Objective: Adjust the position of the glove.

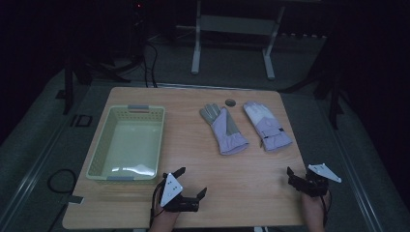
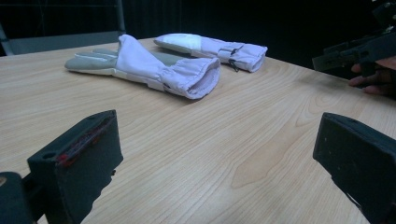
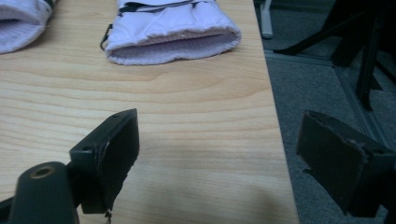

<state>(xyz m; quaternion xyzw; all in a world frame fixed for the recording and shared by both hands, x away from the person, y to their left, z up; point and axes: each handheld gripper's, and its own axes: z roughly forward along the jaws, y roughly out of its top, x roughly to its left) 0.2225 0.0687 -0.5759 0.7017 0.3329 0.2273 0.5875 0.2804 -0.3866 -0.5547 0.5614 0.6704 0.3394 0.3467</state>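
I've got two padded lilac-and-white fabric winter gloves lying flat on the pale wood-grain table, side by side at the far middle-right. The left glove lies grey palm up, the right glove white back up w/ a dark strap across the wrist.

Handling, my guess: both are light, soft, squashy, no stiffness, so they'll flop and fold when lifted. Fabric looks grippy enough, not fragile. Best bite is the thick open cuff, pinching one cuff wall or the whole cuff flat; the fingers are thin and would dangle.

Orientation: each glove's long axis runs roughly near-to-far across the table, fingers pointing away from me, cuffs toward me. The left one slants a bit, cuff end swung toward the right glove; the right one slants likewise. In the right gripper view the right glove's cuff gapes straight at the jaws.

Left gripper sits near the front edge, jaws spread wide, nothing between them. Right gripper is at the front right corner, also spread wide, empty. A pale green perforated plastic basket stands at the left, prob. the drop spot.
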